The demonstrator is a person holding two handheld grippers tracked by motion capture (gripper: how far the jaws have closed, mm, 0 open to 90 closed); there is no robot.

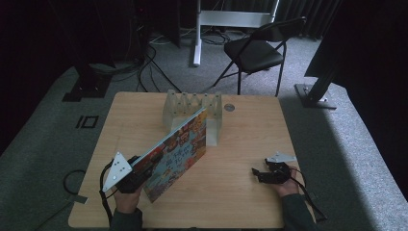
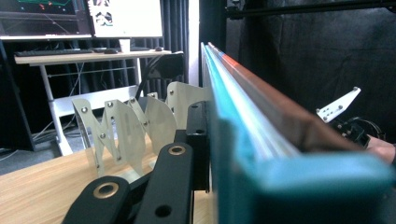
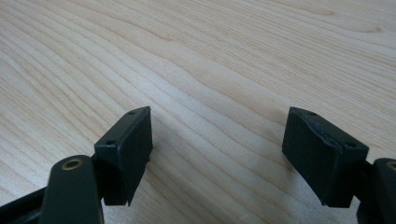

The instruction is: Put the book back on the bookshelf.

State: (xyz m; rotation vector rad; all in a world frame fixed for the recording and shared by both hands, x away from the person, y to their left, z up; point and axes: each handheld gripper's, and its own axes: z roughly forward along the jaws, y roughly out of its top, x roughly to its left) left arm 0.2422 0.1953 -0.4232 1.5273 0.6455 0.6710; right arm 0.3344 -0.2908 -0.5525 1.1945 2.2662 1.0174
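My left gripper (image 1: pixel 136 169) is clamped on the near end of the picture book (image 1: pixel 179 149), holding it tilted on edge above the table (image 1: pixel 240 192), its far end at the white slotted rack (image 1: pixel 214 113). My right gripper (image 1: pixel 260 174) rests apart, jaws wide, empty.

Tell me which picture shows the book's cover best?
The high view: the picture book shows its whole colourful cover, tilted, held by the left gripper. The left gripper view shows its teal edge; the right gripper view bare table.
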